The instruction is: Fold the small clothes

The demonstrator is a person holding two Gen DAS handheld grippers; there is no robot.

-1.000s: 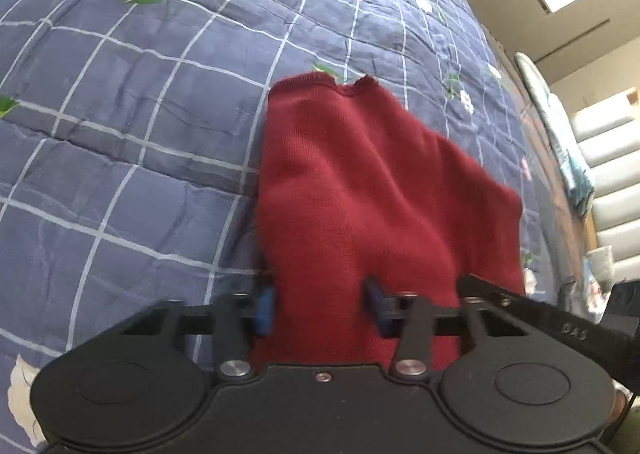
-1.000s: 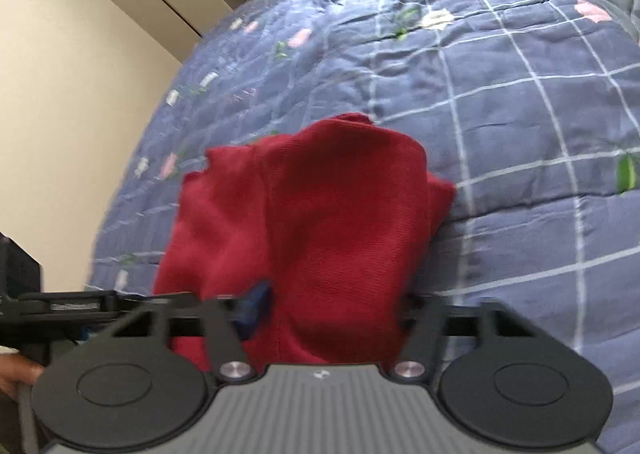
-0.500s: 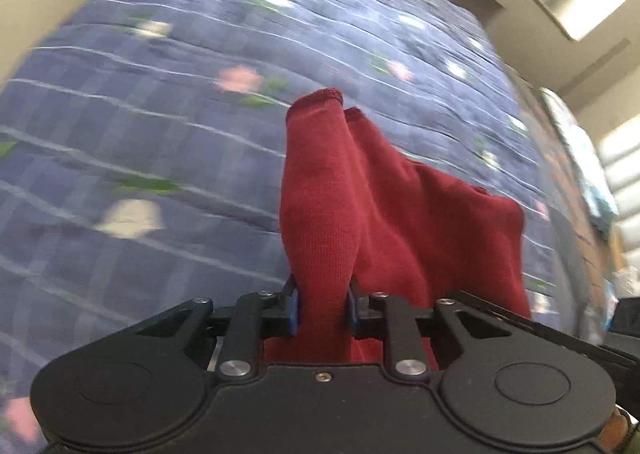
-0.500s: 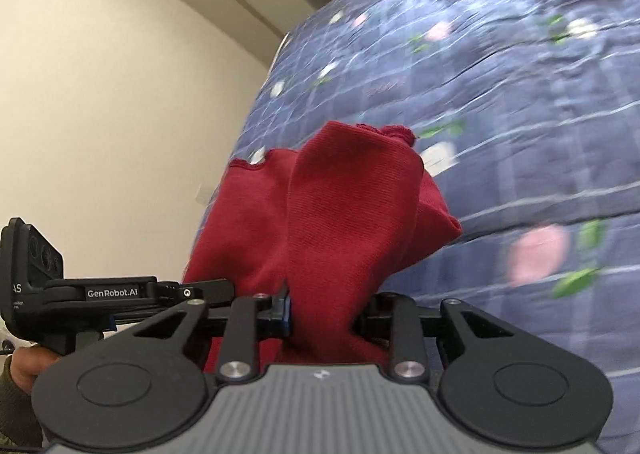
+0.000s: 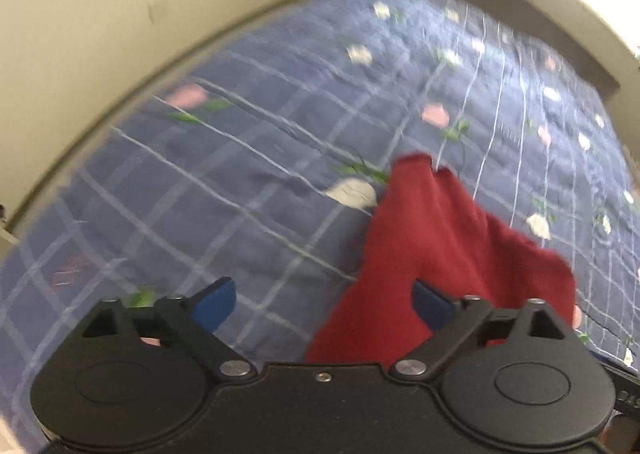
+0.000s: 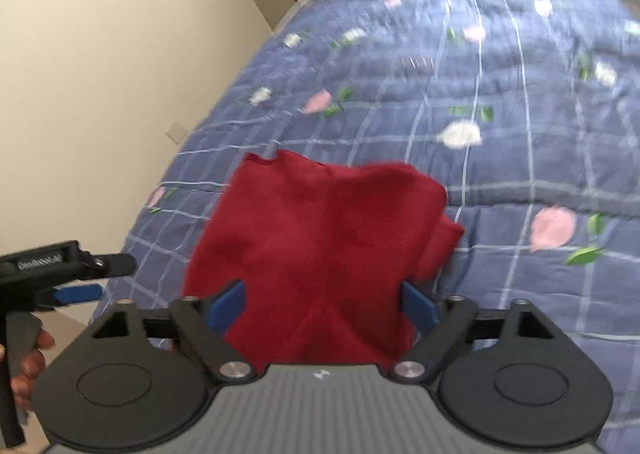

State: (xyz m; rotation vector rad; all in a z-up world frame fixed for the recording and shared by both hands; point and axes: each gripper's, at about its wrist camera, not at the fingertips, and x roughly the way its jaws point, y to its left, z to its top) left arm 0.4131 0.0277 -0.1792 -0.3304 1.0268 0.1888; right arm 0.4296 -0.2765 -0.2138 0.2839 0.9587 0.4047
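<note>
A blue checked floral quilt (image 5: 248, 158) met beige walls (image 6: 120, 54); the red knit garment (image 6: 328, 238) lay rumpled, both grippers' jaws just opened wide, released.

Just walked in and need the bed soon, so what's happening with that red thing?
A person is folding a small red knit garment on the blue quilt, with a claw in each hand. The left claw and the right claw have just been opening. Both are open now, and the garment lies loose, bunched on the quilt.
</note>
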